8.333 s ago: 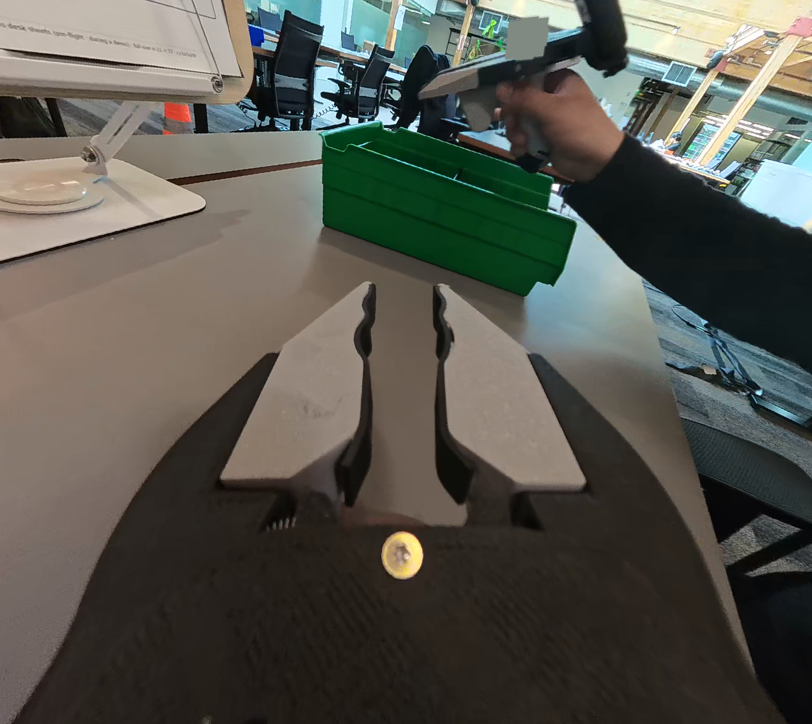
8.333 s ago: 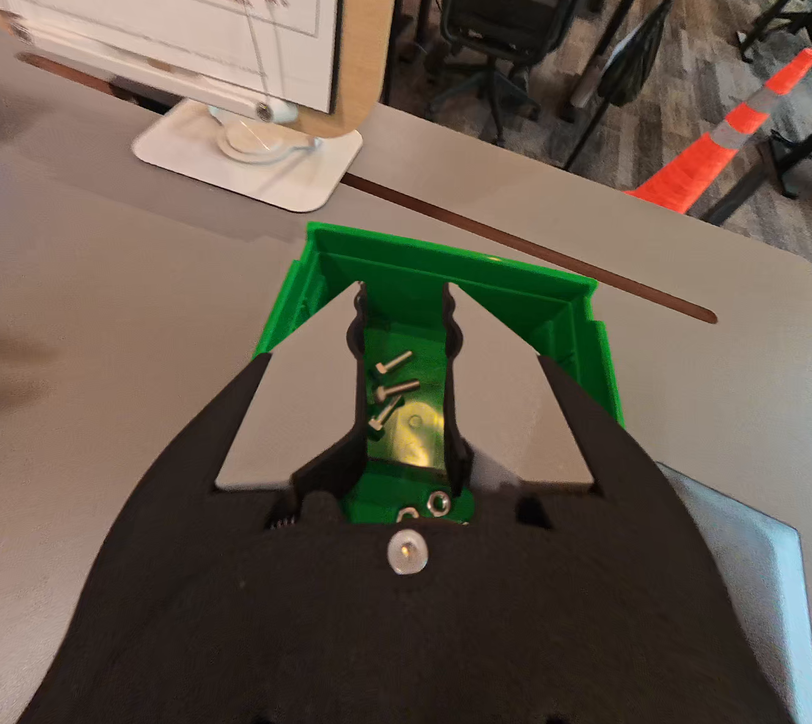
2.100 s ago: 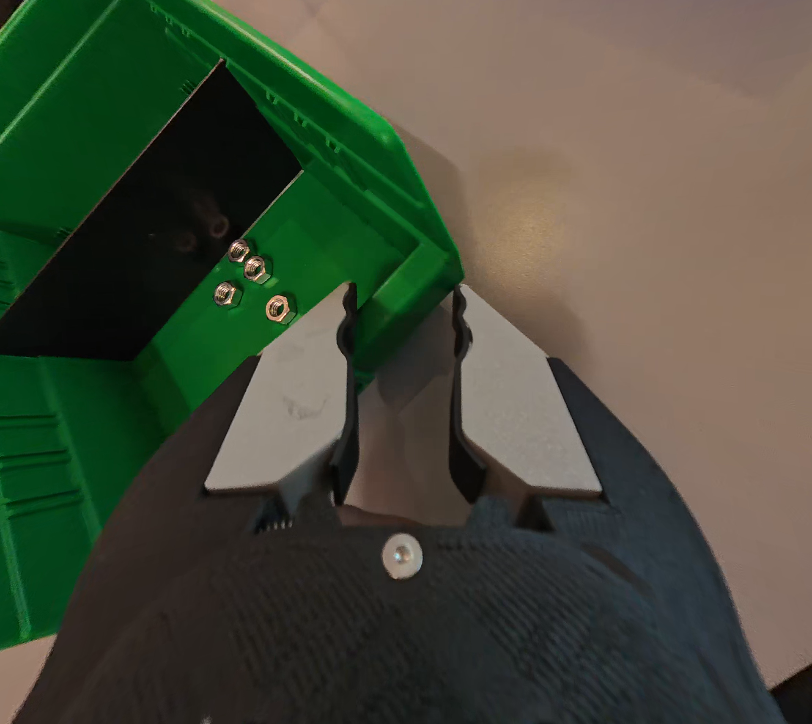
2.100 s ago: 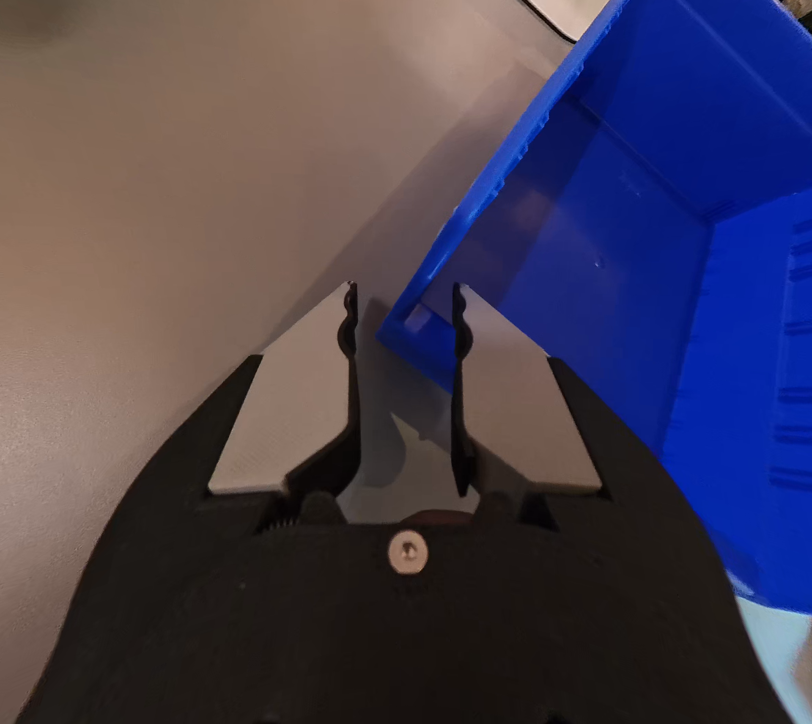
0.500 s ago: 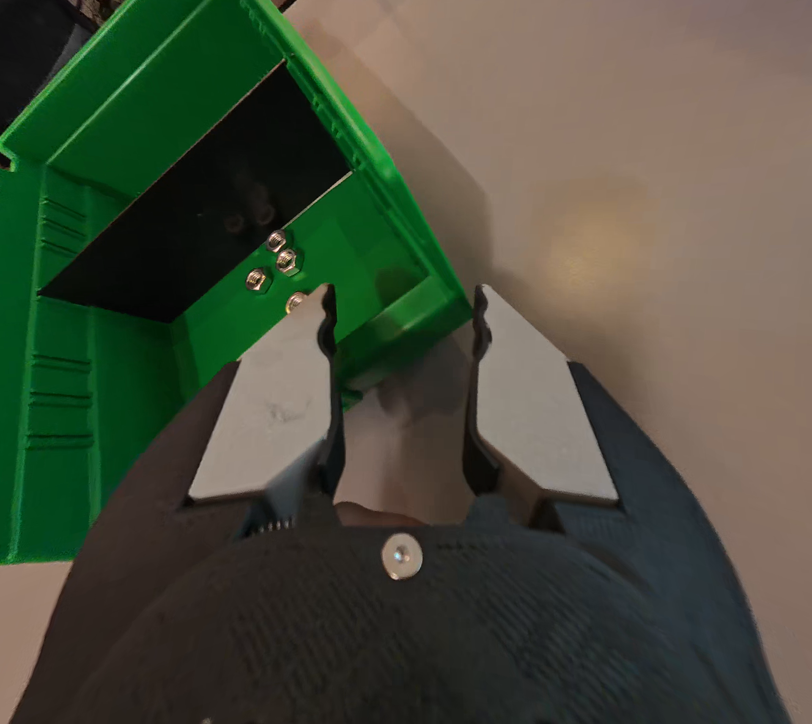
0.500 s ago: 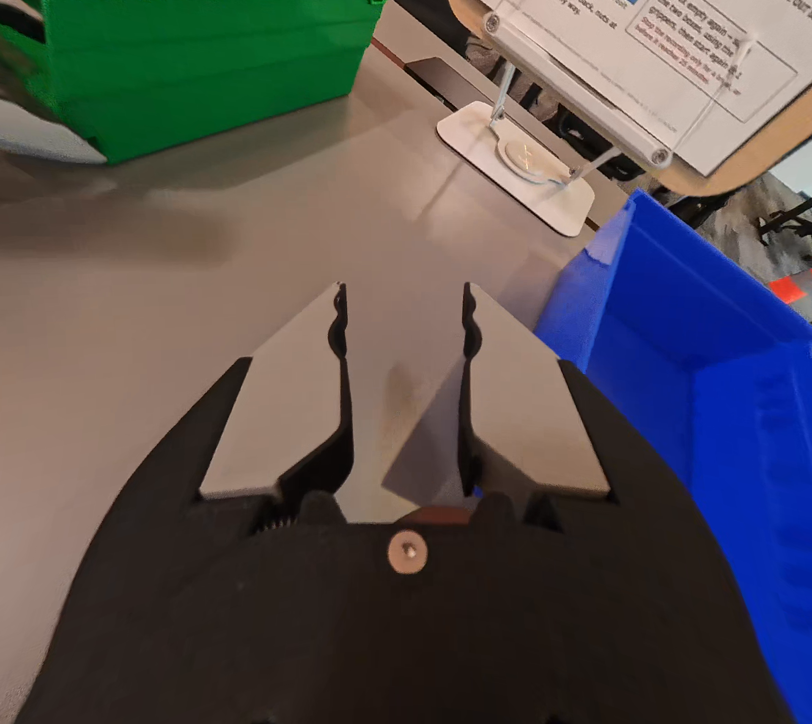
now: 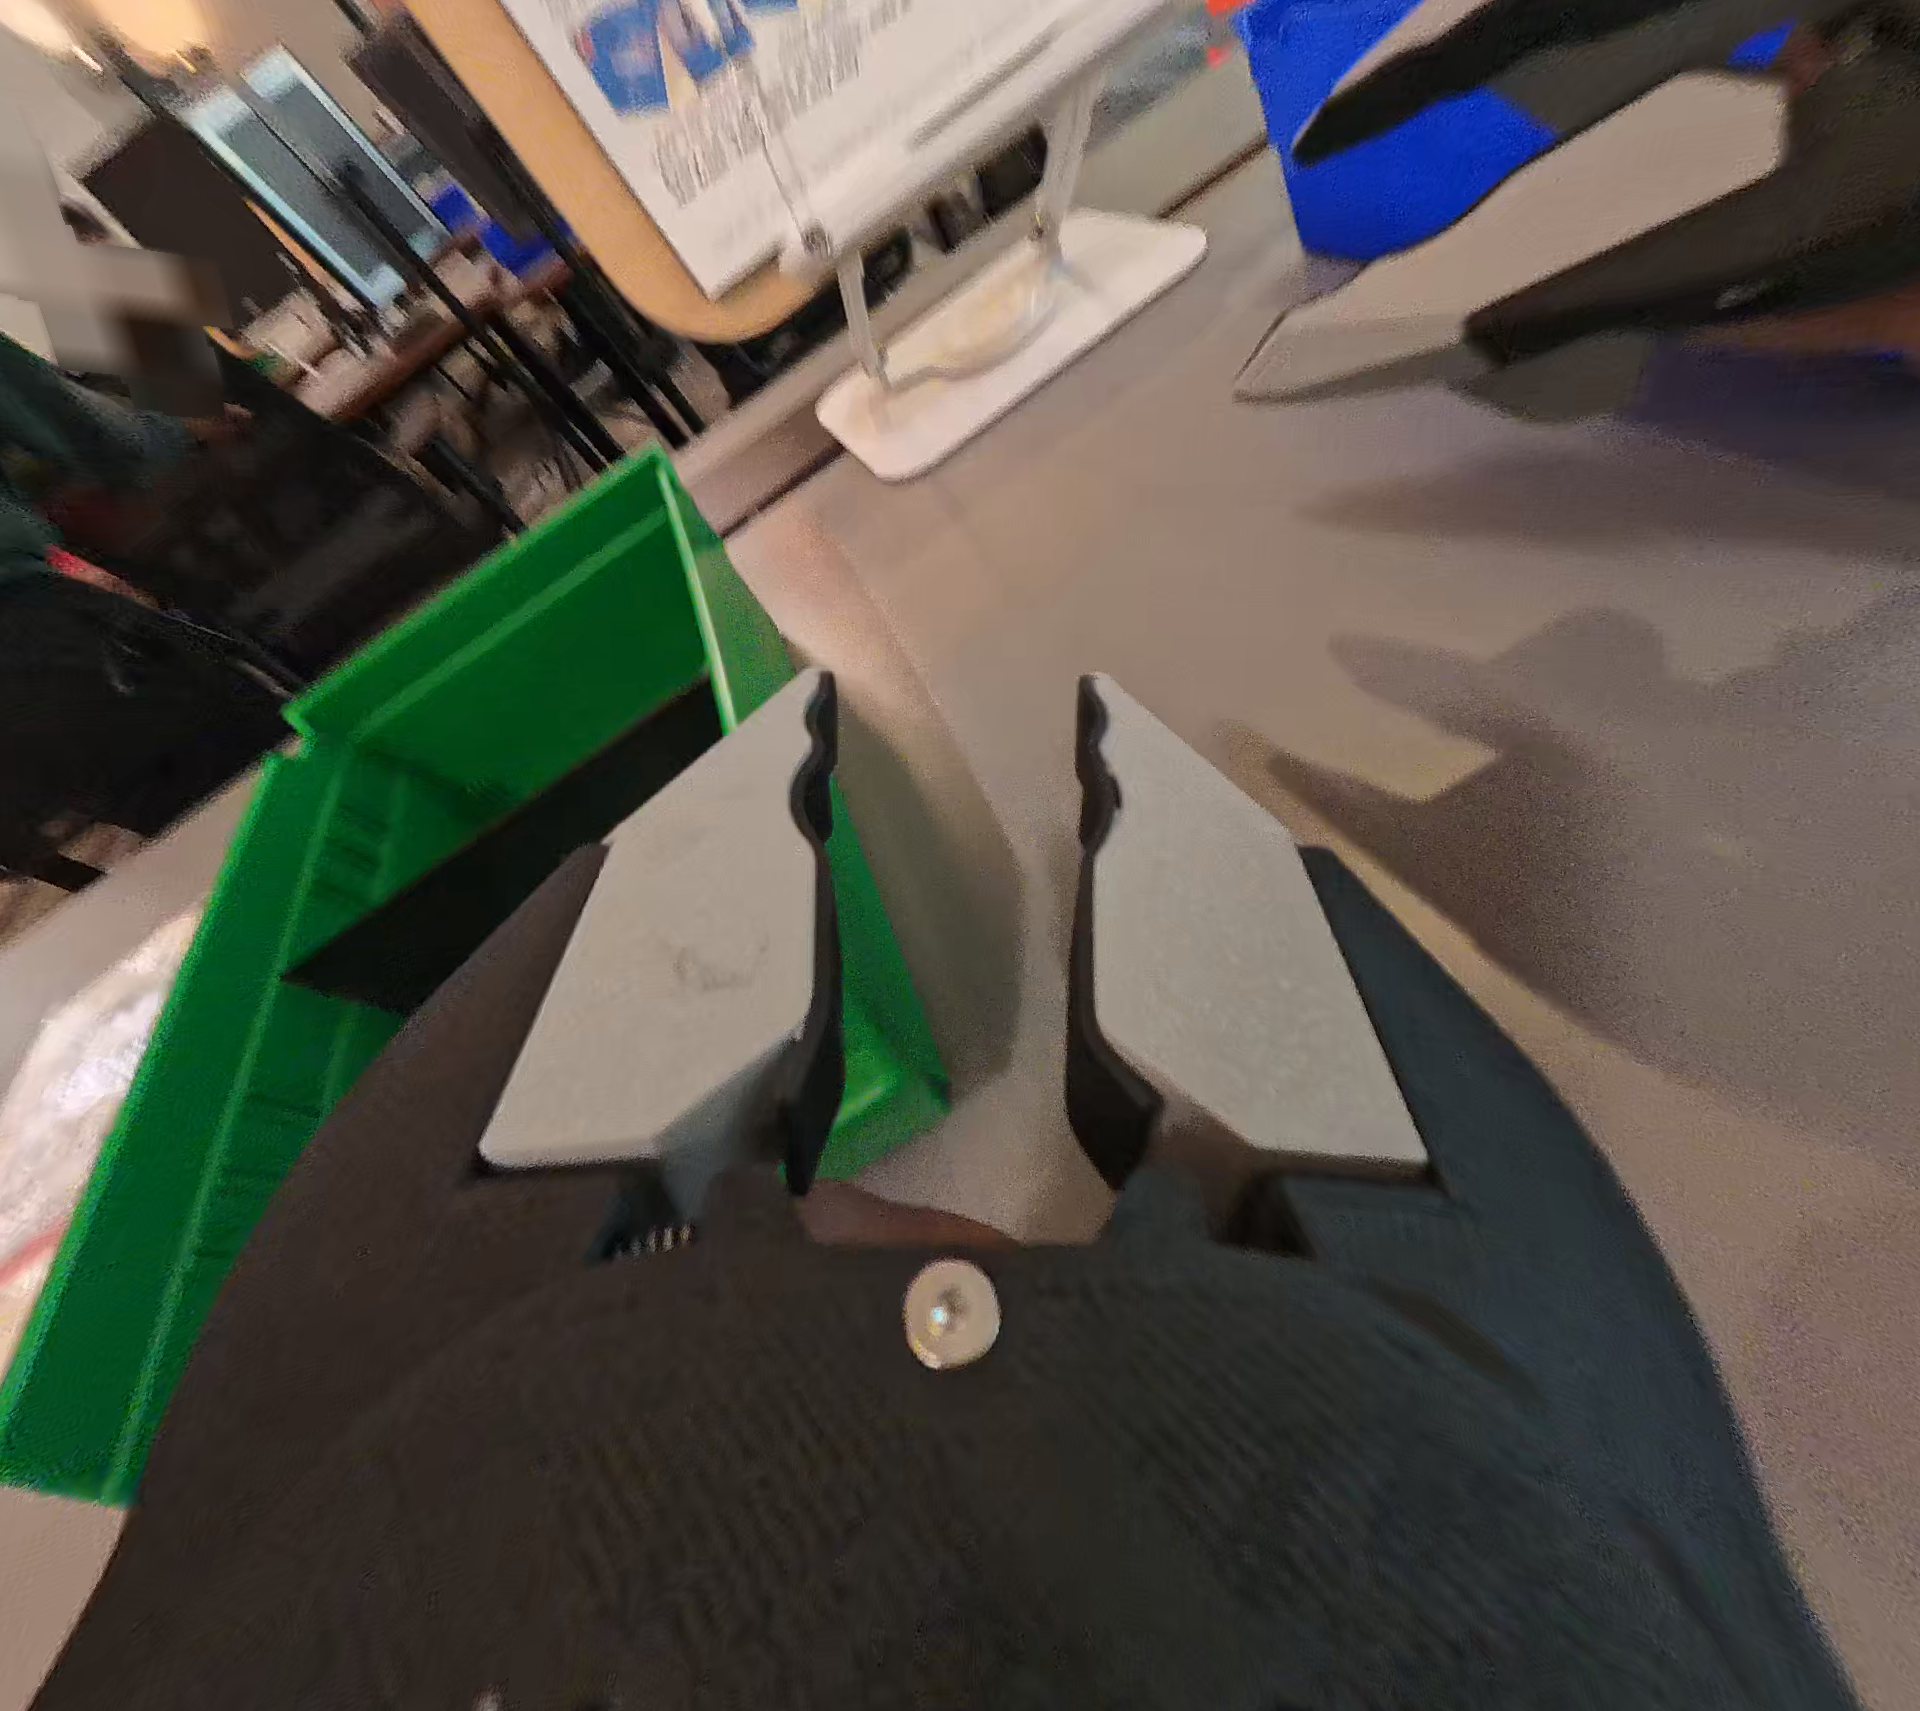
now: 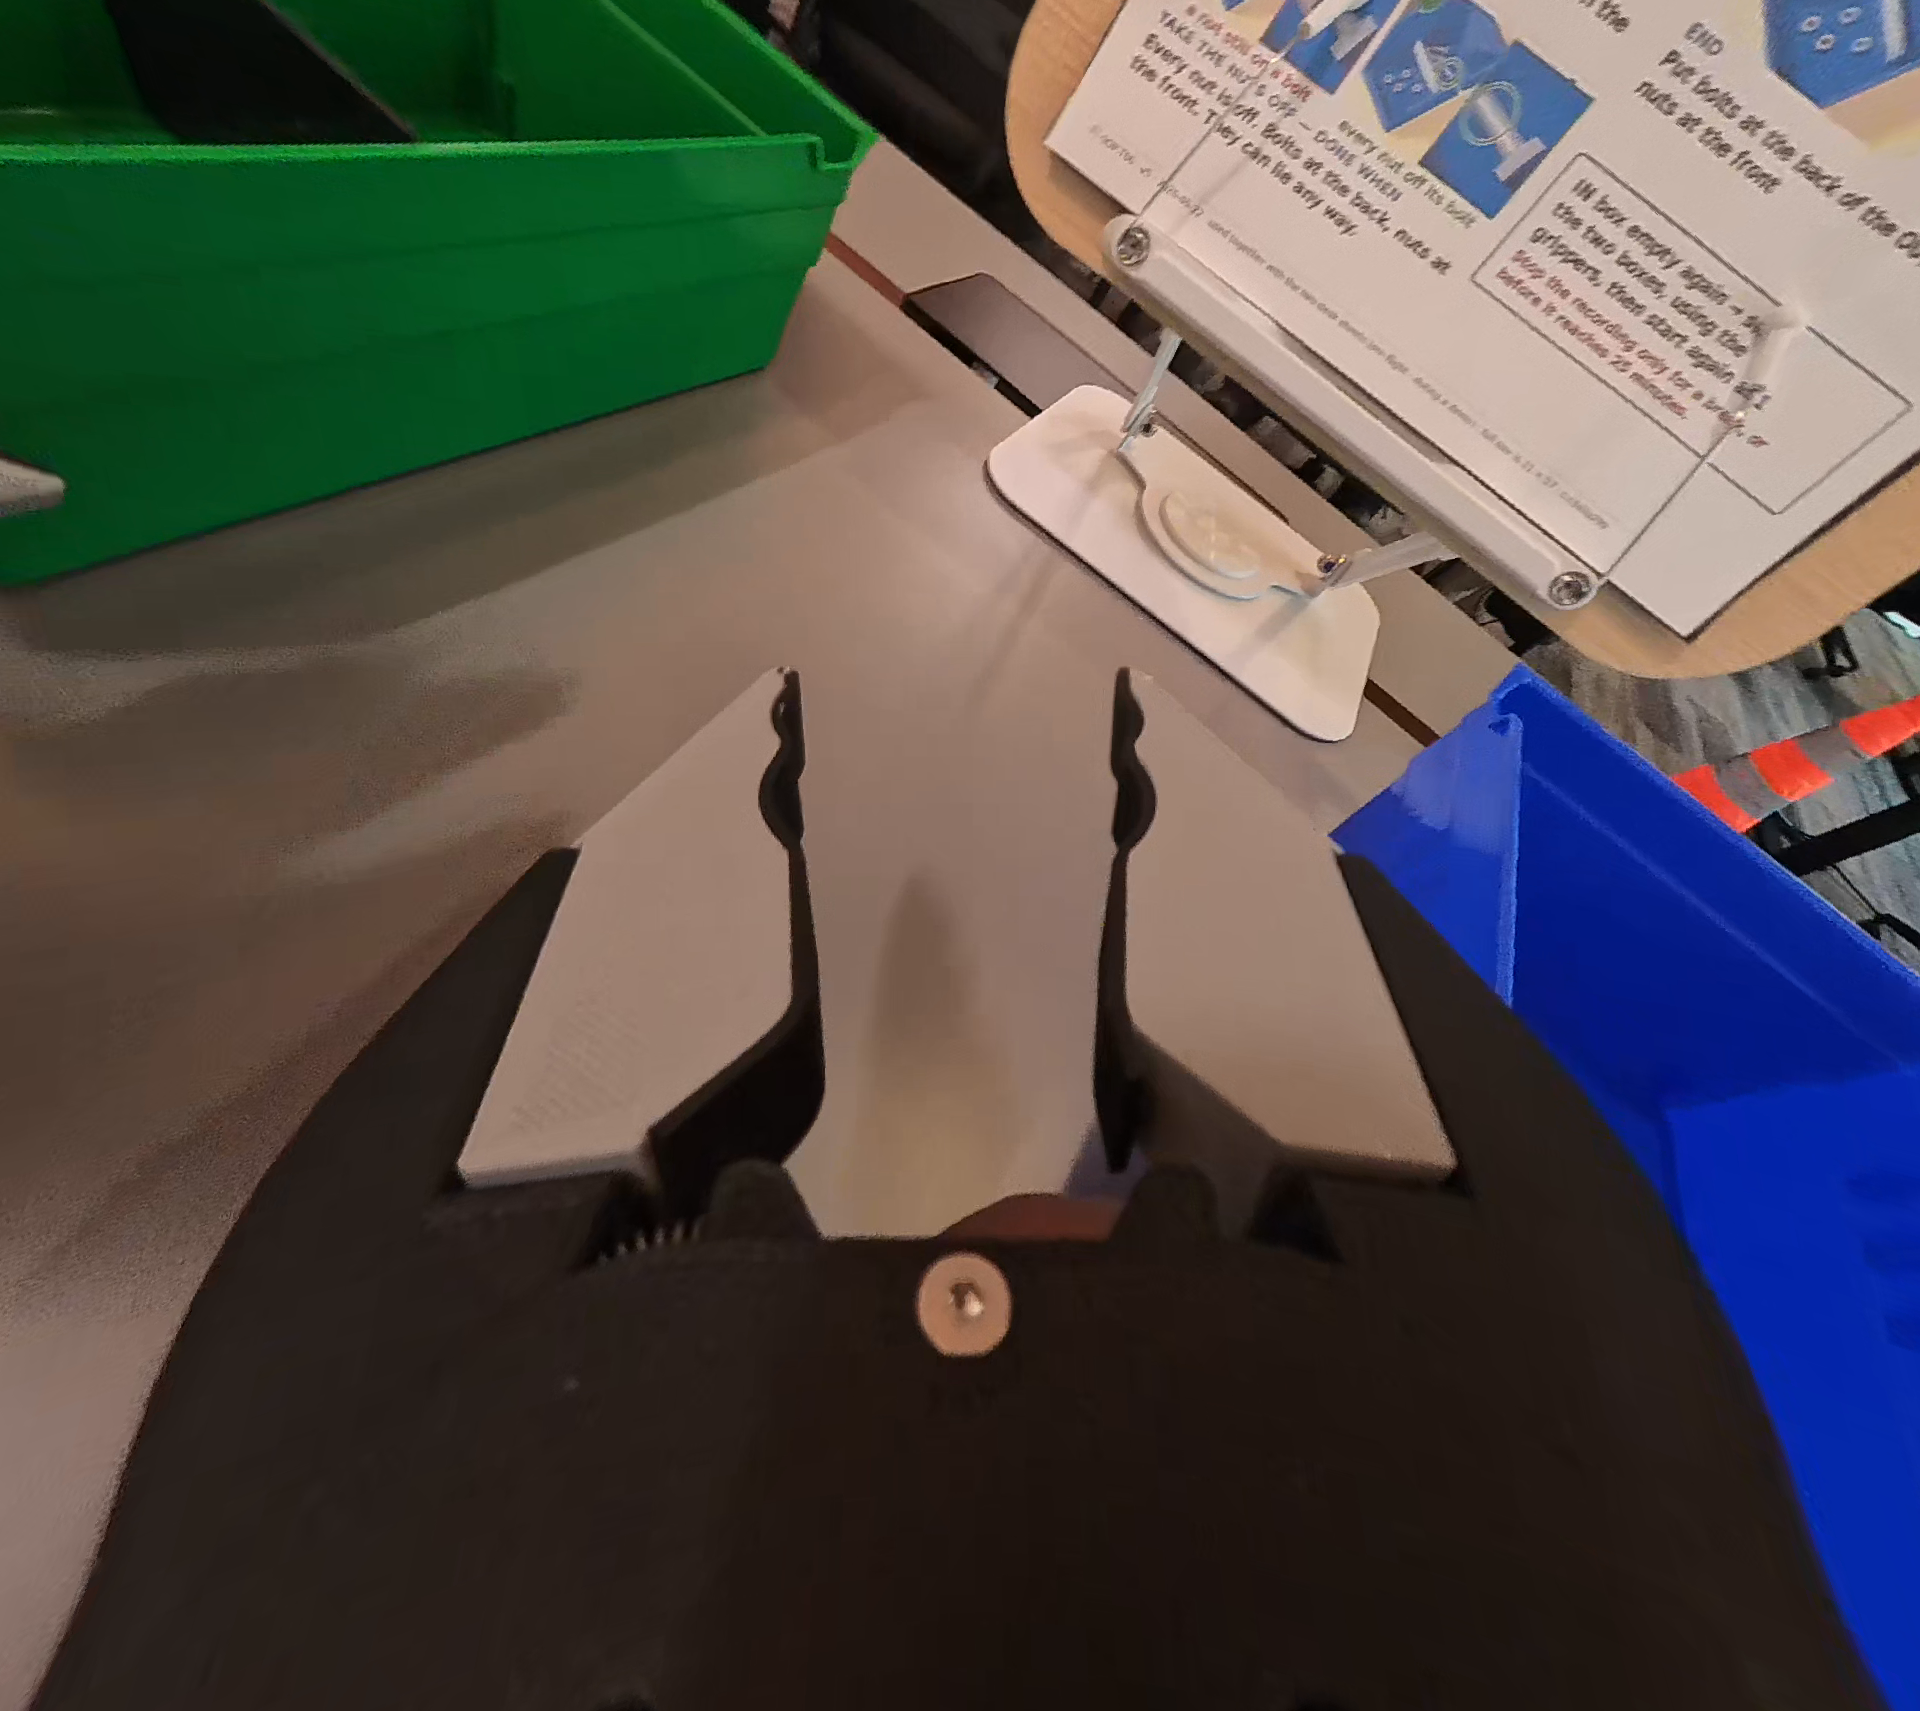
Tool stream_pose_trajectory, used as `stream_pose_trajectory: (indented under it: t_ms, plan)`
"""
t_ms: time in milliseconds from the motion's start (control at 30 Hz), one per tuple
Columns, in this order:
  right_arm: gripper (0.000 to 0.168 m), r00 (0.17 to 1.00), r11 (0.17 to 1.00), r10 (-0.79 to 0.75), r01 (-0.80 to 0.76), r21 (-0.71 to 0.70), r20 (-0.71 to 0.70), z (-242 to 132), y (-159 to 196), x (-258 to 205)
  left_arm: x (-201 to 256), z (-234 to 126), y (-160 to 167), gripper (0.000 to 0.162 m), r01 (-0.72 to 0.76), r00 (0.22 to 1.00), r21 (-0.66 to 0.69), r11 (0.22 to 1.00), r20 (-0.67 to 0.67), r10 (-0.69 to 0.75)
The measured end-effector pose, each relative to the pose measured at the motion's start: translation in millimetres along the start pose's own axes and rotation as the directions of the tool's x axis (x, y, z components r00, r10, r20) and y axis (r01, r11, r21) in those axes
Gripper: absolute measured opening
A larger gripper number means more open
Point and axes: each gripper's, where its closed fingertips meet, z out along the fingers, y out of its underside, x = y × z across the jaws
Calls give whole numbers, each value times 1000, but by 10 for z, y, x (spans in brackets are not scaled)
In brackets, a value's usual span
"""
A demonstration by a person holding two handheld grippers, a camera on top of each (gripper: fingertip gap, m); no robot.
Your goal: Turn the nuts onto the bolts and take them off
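Note:
My left gripper (image 7: 951, 726) is open and empty above the grey table, beside the near right corner of the green bin (image 7: 499, 705). The bin has a black divider (image 7: 499, 872); its nuts and bolts are hidden in this view. My right gripper (image 8: 951, 705) is open and empty over bare table between the green bin (image 8: 416, 279) at the upper left and the blue bin (image 8: 1662, 986) at the right. The right gripper also shows in the left wrist view (image 7: 1278, 259) at the upper right, in front of the blue bin (image 7: 1382, 92). No nut or bolt is visible.
An instruction sheet on a wooden board with a white stand (image 8: 1184, 560) stands at the table's back edge between the two bins; it also shows in the left wrist view (image 7: 1018, 342). An orange cone (image 8: 1787, 768) and chairs lie beyond the table. A clear plastic bag (image 7: 62, 1111) lies left of the green bin.
My left gripper has tilted up from looking down into the green bin to looking across the table, so the nuts are out of sight. My right gripper has opened a little wider.

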Motion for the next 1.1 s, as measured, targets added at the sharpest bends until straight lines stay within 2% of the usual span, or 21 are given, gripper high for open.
stream_pose_trajectory:
  t_ms: [67,133,267,333,467,567,633,767,933,1100]
  plan:
    - [57,999,1000,22,-22,7,-31,49,57,87,108,74,-193,45,-33,999,68,997,38,30]
    - [57,997,999,46,-46,4,-56,79,136,169,240,231,-293,47,1,1000,105,995,14,-3]
    - [60,991,994,107,-106,19,-79,88,239,277,346,723,-213,56,77,997,84,993,3,-78]
    - [61,990,993,121,-120,18,-76,80,270,285,394,860,-121,58,87,996,75,993,11,-88]
    - [63,984,983,176,-175,46,-16,49,228,200,601,813,-72,57,108,991,75,991,-81,-102]
    - [65,985,983,170,-170,69,10,32,159,124,572,736,-125,48,34,999,142,989,-35,-30]
    - [67,984,981,173,-175,83,32,18,131,60,585,749,-98,51,5,1000,124,992,-27,-2]
    - [70,982,982,176,-180,63,70,62,167,-46,572,763,-74,60,50,997,105,993,-56,-44]
    - [73,977,982,187,-189,2,107,154,299,-148,357,804,29,69,84,996,68,994,1,-84]
    - [84,974,985,170,-172,-1,152,140,307,-221,287,787,6,68,78,996,85,993,31,-81]
